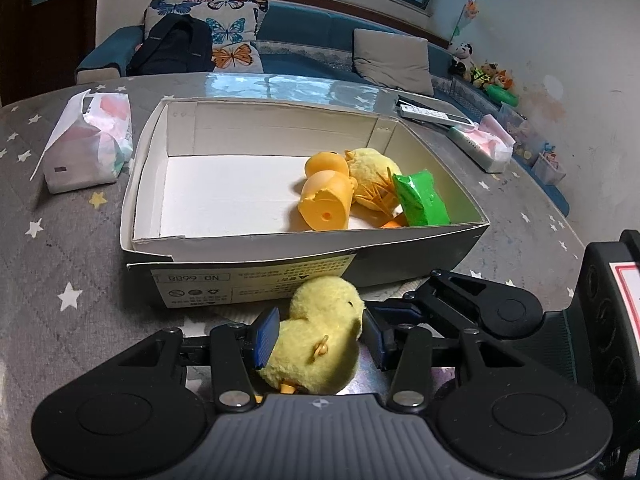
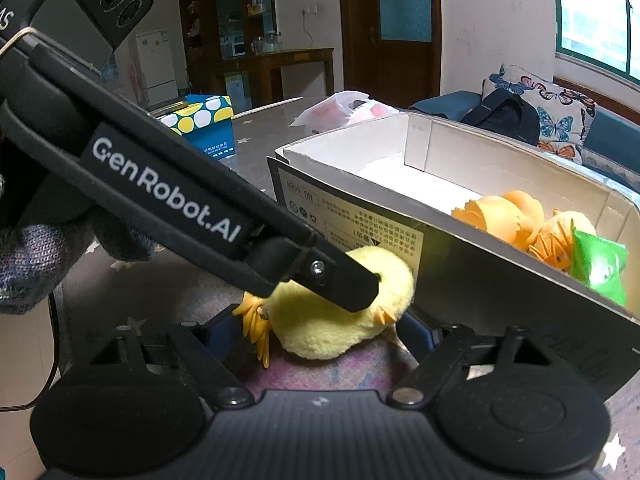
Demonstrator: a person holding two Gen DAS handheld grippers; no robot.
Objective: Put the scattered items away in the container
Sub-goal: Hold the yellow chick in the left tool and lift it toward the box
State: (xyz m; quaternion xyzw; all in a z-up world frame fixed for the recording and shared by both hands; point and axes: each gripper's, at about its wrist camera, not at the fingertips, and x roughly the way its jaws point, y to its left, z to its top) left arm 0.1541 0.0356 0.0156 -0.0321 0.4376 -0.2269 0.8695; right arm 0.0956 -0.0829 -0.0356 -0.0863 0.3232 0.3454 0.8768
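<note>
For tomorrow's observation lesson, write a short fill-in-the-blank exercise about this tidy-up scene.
1. The plush chick on the table lies between the left gripper's ____ pads.
2. The box already holds an orange toy, another plush chick and a ____ packet.
3. The cushion on the sofa is printed with ____.

Missing words: blue; green; butterflies

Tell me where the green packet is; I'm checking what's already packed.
In the left wrist view the green packet lies inside the cardboard box, in its near right corner, beside the plush chick and orange plastic duck.
</note>
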